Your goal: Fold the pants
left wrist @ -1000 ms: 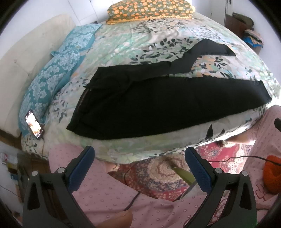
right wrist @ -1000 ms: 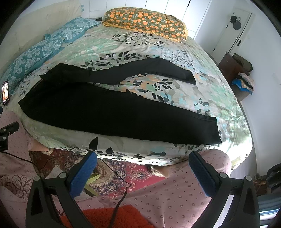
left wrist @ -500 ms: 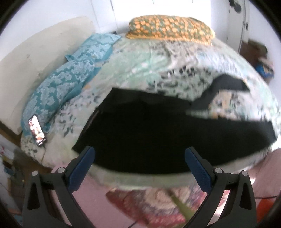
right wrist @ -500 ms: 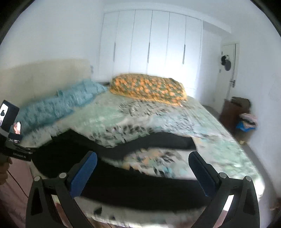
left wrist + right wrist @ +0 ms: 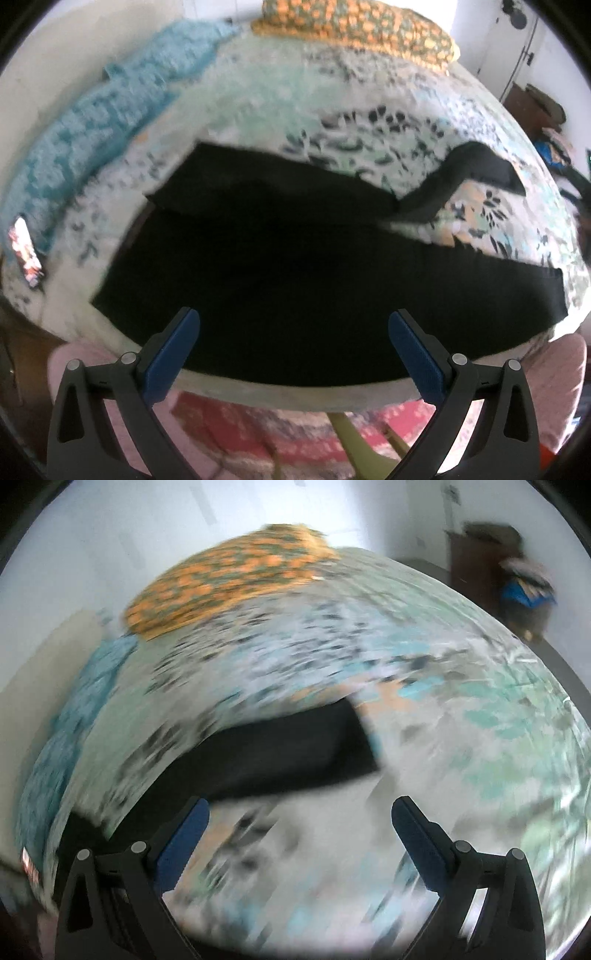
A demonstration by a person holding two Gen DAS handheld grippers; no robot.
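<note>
The bed (image 5: 369, 110) carries the black pants (image 5: 295, 266) spread flat, legs splayed apart, the far leg's hem (image 5: 354, 738) ahead of the right tool (image 5: 299, 842). Best pinch that hem squarely and carry it onto the near leg. Both tools, left tool (image 5: 293, 354) included, gape released, and now sit much nearer the cloth than a second ago.

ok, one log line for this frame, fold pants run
stage: approach | left tongs: open, empty | right tongs: open, empty | black pants: flat on bed, unfolded | right view: blurred
</note>
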